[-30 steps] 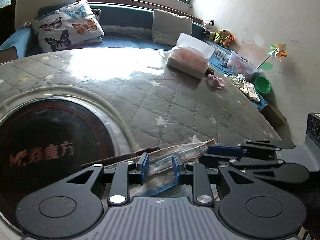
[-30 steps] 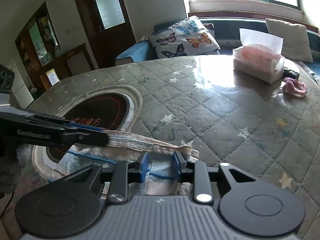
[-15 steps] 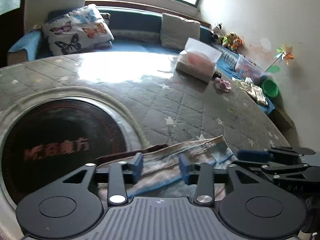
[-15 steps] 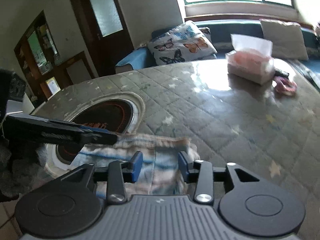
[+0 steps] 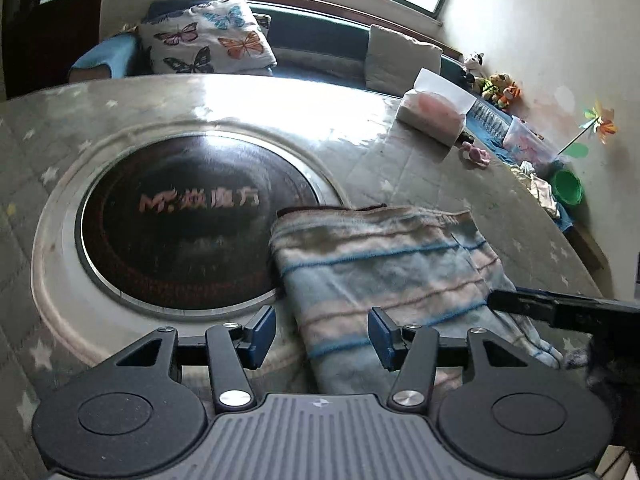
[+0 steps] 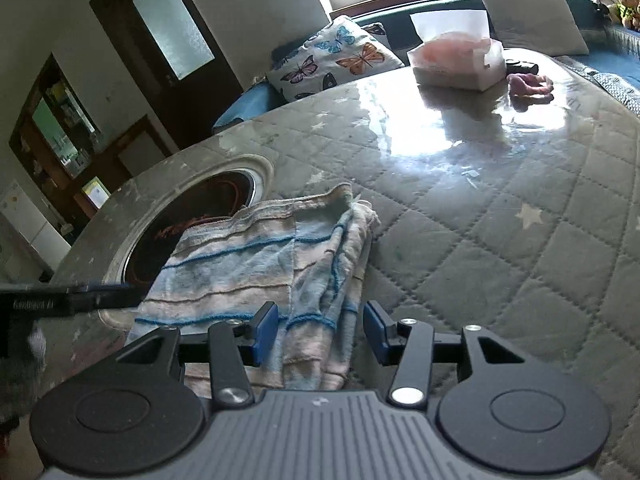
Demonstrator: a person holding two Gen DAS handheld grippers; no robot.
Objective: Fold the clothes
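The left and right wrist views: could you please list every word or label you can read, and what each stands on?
"MF" and then four Chinese characters: on the black round cooktop sunk in the table.
Small pale lettering on the left gripper arm: too blurred to read.
Nothing else legible.

Towel: near edge hidden under my left tongs; under my right tongs too. My right tongs cut off by the left view's right edge. Dark fuzzy patch beside them, blurred, can't identify. Cooktop: half covered by towel; lettering too blurred to read. Small pink item by tissue box: too small to identify.
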